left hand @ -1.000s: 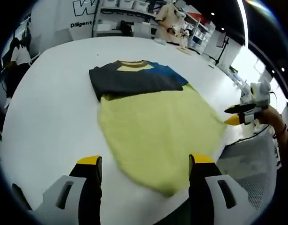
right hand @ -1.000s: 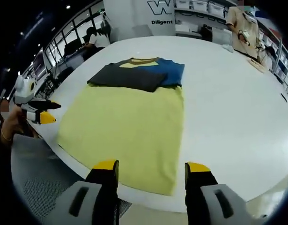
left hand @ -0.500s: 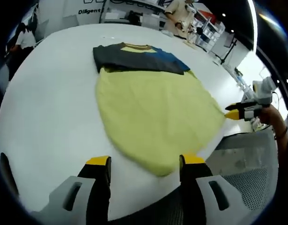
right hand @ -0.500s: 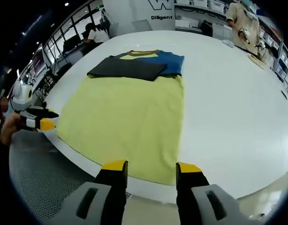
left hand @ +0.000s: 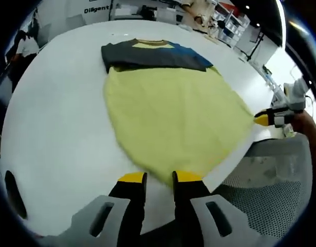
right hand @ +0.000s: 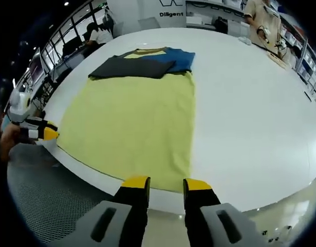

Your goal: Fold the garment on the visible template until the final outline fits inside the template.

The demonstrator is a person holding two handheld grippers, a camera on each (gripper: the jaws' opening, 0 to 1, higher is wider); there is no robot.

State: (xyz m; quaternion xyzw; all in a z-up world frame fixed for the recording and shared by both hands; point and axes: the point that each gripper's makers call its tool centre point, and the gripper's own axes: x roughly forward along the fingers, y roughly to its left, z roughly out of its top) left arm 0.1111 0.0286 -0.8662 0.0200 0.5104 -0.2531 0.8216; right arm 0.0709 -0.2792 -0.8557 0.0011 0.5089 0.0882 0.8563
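Rising from the bottom of the left gripper view, the left tool (left hand: 159, 178) is seen with its yellow-tipped jaws nearly together at the near hem of the garment (left hand: 173, 110); whether cloth is pinched between them cannot be told. In the right gripper view, the right tool (right hand: 167, 184) is likewise seen with its jaws close together, a narrow gap between them, at the near hem of the same garment (right hand: 134, 121), and a grasp cannot be confirmed there either.

The garment is spread flat on a large white round tabletop (left hand: 55, 118). Its broad lower part is pale yellow; at the far end, dark grey and blue parts are folded across it below a yellow collar. The near hem lies right at the tabletop's edge.

Beyond the edge, a grey perforated surface (right hand: 50, 206) is seen below. The right tool is also seen at the right of the left gripper view (left hand: 273, 118), held by a hand (left hand: 307, 128). A person (right hand: 263, 23) stands at shelving at the far side. On the back wall, the word "Diligent" (right hand: 171, 14) can be read.
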